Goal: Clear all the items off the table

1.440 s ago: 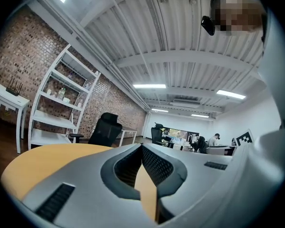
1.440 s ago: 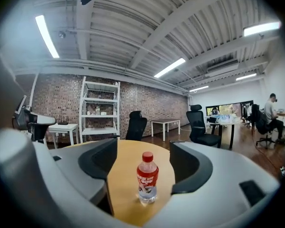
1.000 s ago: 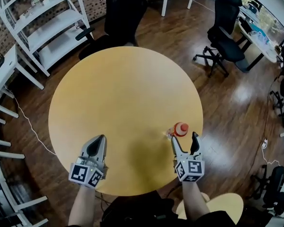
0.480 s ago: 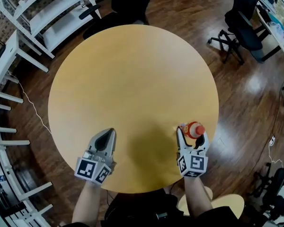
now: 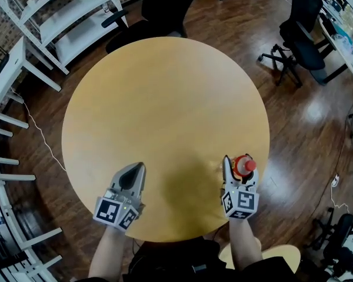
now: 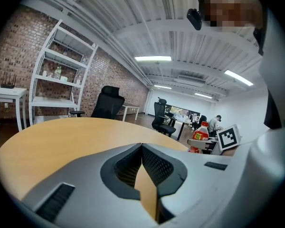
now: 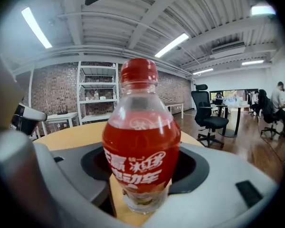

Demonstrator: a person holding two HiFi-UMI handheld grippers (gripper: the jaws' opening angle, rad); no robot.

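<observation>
1. A round yellow worktop (image 5: 165, 98) stands on a brown wood floor (image 5: 300, 116).
2. One bottle (image 5: 245, 165) of red drink with a red cap stands upright on the worktop. It is on the right side, near the edge closest to the person.
3. The right tool (image 5: 240, 169) has the bottle between its two jaws. The jaws have just been closing. In the right gripper view both pads sit against the bottle's sides, so the tool grips the bottle.
4. The bottom of the bottle rests on the worktop.
5. The left tool (image 5: 136, 169) is closed tight with nothing in it. It is low over the worktop on the left side, near the same edge and well apart from the bottle.
6. White shelves (image 5: 65, 16) and a black chair (image 5: 165, 4) stand beyond the far side of the worktop.
</observation>
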